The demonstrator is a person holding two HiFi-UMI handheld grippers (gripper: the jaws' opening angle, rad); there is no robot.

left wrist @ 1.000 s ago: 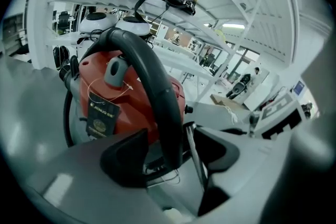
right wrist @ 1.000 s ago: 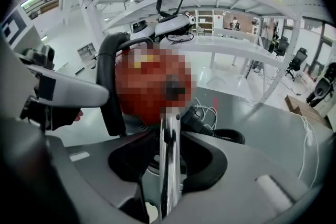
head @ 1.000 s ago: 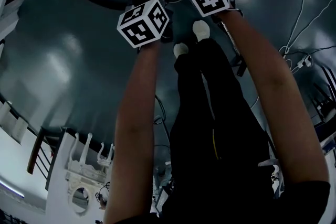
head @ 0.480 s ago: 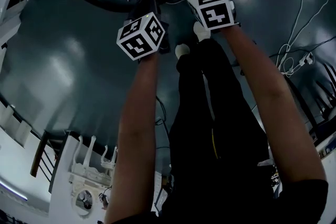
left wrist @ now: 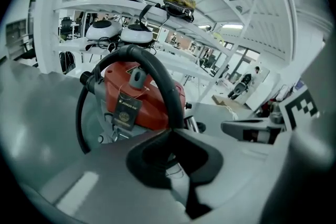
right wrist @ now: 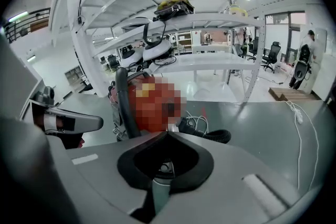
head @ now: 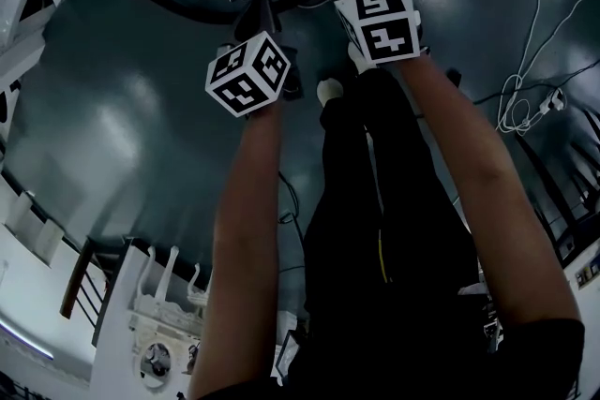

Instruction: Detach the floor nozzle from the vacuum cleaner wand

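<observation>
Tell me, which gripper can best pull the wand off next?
Right, probably. The right gripper has its jaws closed round the grey wand, so it has a grip to pull with. The left gripper is closed too, by the black hose, but I can't make out anything held in it.

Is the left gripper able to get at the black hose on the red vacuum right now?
Probably yes: the black hose arcs just beyond the left gripper, nothing between them. Its jaws are together, though, so they would need to open first.
</observation>
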